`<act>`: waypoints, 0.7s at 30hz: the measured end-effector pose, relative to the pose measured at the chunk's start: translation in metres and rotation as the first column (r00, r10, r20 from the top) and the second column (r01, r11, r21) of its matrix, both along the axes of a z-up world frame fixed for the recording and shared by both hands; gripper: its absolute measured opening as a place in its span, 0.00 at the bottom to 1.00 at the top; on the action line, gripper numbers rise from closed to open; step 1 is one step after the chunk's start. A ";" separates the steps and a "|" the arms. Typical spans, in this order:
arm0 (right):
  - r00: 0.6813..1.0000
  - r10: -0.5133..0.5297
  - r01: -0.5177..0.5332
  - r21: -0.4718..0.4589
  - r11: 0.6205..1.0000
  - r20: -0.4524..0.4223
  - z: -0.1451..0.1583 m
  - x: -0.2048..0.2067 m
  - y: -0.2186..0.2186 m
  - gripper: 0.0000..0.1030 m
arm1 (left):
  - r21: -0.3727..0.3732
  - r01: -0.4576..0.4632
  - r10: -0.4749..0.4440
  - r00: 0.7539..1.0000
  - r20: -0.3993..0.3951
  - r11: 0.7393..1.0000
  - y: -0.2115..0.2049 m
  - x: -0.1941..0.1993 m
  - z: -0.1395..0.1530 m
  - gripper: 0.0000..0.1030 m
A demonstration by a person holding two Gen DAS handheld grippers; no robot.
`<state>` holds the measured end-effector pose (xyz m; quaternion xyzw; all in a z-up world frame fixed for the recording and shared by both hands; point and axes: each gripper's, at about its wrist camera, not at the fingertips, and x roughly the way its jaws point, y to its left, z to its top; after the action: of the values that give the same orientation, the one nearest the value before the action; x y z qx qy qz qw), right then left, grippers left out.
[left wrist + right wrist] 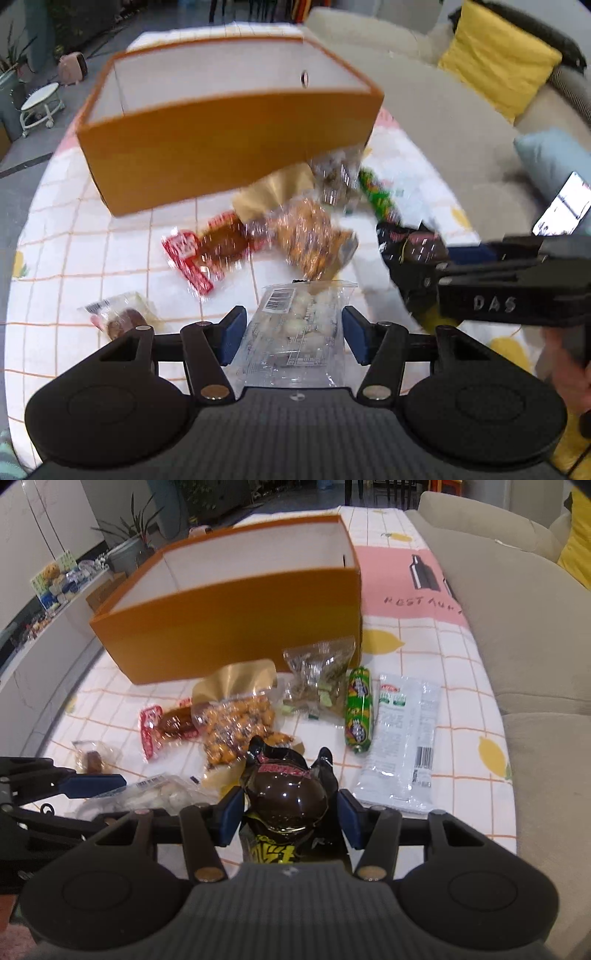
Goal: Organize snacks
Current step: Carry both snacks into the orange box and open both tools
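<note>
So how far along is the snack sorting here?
Nothing looks done: the visible part of the orange box is bare inside. In hand: left gripper holds a clear pack of pale sweets, right gripper a black packet. The other snacks, like the green sausage, remain on the table.

A: How many boxes are we seeing on the table?
B: I'm counting one orange box (pixel 236 627).
A: And snack packets?
B: I'm counting eight: one clear bag of white sweets (pixel 299 325), one black packet (pixel 286 794), one bag of orange-brown bites (pixel 236 727), one red-ended packet (pixel 166 727), one small wrapped brown piece (pixel 94 758), one clear bag of mixed bits (pixel 321 679), one green sausage (pixel 358 710) and one long white packet (pixel 400 738).
A: Cushions on the sofa?
B: I'm seeing one yellow cushion (pixel 498 62) and one pale blue cushion (pixel 550 162).
</note>
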<state>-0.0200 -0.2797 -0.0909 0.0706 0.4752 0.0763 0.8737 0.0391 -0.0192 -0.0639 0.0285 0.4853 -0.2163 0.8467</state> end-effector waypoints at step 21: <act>0.981 0.027 -0.034 0.032 0.999 0.192 0.079 0.038 0.005 0.51 | -0.086 -0.105 0.121 0.968 0.220 0.991 0.010 0.069 0.096 0.63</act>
<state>0.0176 -0.2750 -0.0120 0.0711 0.3885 0.1046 0.9127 0.1085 -0.0089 0.0325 -0.0062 0.3791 -0.1808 0.9075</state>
